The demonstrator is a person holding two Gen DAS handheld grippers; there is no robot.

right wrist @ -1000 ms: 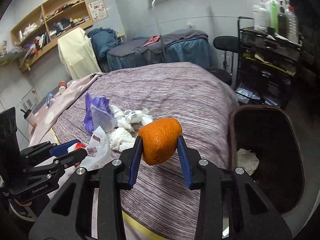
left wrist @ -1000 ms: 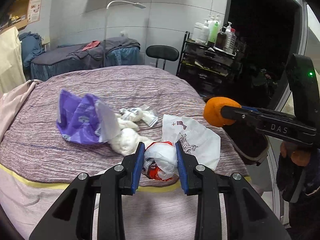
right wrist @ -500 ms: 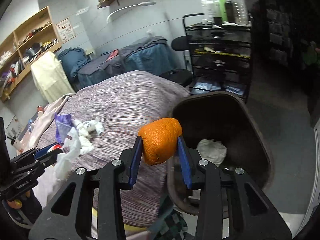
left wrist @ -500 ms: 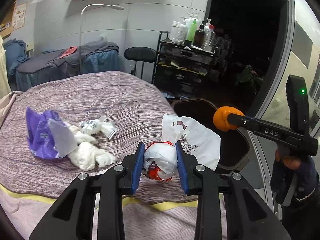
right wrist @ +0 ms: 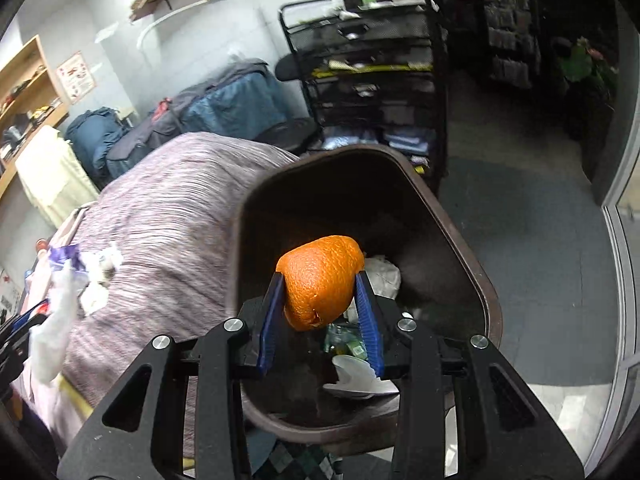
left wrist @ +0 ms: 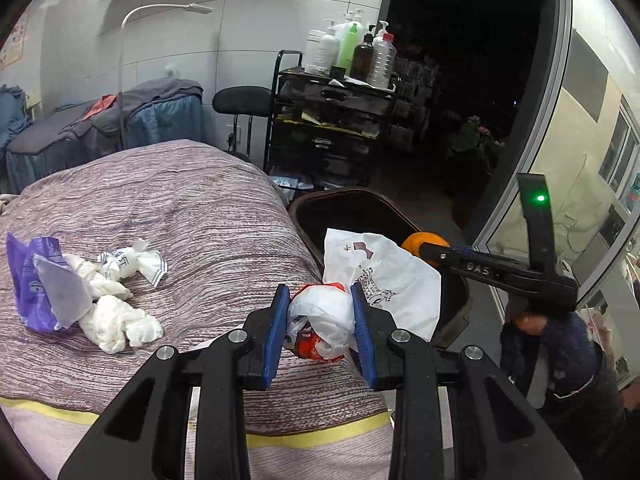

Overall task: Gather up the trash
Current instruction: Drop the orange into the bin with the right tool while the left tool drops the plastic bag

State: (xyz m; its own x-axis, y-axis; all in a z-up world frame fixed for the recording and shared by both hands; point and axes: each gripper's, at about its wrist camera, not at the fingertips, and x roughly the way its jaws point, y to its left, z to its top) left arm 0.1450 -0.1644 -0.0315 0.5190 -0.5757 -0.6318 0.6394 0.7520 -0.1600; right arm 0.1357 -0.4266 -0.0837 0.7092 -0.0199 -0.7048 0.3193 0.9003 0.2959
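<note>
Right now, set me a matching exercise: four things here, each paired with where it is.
Things:
1. orange peel
2. white bag
3. purple wrapper
4. bottles

Places:
A. on the black cart
B. lying on the bed
C. in the left gripper
D. in the right gripper, over the bin

Pairs: 1-D, 2-C, 3-B, 4-A

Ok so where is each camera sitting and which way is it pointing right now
Left wrist: on the left claw, looking along the purple bedspread; the claw grips a white plastic bag; a hand carries the right claw.
Right wrist: on the right claw, tilted down into the brown bin, gripping the orange.
Shared: bin, orange, bedspread, tissue pile, black shelf cart.
</note>
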